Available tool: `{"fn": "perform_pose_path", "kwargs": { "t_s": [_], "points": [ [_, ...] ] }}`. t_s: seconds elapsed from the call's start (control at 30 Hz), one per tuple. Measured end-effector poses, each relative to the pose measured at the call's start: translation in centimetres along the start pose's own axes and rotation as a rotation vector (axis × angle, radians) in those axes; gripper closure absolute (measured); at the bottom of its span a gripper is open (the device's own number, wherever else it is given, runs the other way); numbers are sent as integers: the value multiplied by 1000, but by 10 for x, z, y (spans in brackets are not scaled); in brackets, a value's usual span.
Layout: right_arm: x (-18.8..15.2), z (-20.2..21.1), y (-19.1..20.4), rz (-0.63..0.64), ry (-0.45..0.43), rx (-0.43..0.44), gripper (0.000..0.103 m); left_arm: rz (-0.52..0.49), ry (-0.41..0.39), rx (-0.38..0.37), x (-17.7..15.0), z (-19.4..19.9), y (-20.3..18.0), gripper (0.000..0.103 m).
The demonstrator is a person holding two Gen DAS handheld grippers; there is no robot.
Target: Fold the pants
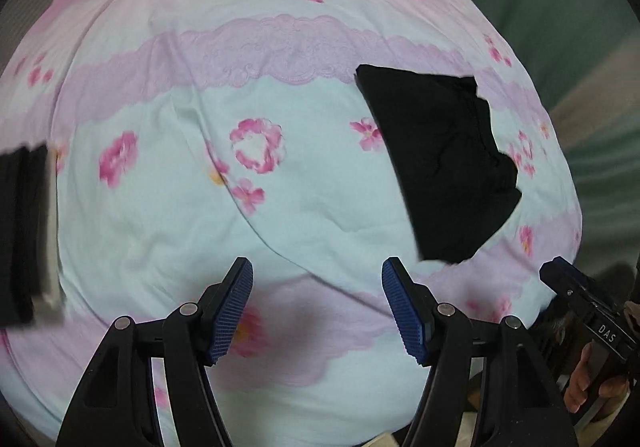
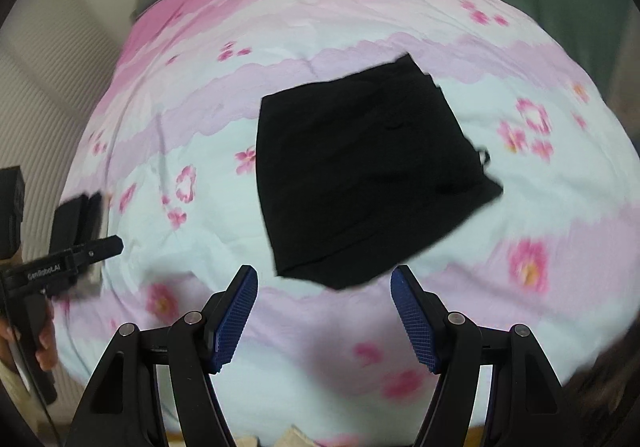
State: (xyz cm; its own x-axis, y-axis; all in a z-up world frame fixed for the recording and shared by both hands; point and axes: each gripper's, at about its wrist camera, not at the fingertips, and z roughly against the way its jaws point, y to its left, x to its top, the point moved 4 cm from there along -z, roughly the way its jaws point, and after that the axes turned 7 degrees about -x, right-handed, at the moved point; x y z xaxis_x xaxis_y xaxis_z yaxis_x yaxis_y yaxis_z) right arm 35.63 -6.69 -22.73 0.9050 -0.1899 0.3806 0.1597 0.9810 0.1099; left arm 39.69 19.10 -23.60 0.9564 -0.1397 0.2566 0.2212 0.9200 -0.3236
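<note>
On the bed, spread with a pale blue and pink flowered cover, everything is laid out pretty simply, so I'll go left to right.

Far left of the left wrist view, a dark object with a pale edge sits at the side of the bed. Too blurry to say what it is, honestly.

Next is the left gripper. Its blue fingers are spread apart with nothing between them, just bare cover underneath. It hangs above the bed pointing steeply down, clear of the cloth.

Then the pants, a compact black block with fairly straight edges, lying flat in the middle of the bed. Looks to me like the folding is basically done: layers stacked, nothing trailing except a tiny loop at the right edge. Flat on the cover makes sense, since that keeps the fold from springing open.

The right gripper sits just short of the near edge of the pants, fingers released too, gripping nothing and not touching the fabric.

My guess is both tools are apart and empty because the fold is set and just needs leaving alone.
</note>
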Motion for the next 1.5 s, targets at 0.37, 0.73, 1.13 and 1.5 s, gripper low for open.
{"fn": "perform_pose_path", "kwargs": {
  "t_s": [0.37, 0.73, 1.13, 1.5],
  "points": [
    [-45, 21, 78, -190, -59, -70, 33, -248, 3, -13, 21, 13, 8, 17],
    [-38, -6, 89, -413, -145, 57, 19, -363, -4, -4, 67, -23, 11, 16],
    [-65, -137, 62, -1016, -92, 322, 19, -513, 33, 21, 91, -105, -6, 16],
    [-63, -164, 42, -1150, -168, 273, 19, -398, 152, -283, 140, -161, -34, 17]
  ]
}}
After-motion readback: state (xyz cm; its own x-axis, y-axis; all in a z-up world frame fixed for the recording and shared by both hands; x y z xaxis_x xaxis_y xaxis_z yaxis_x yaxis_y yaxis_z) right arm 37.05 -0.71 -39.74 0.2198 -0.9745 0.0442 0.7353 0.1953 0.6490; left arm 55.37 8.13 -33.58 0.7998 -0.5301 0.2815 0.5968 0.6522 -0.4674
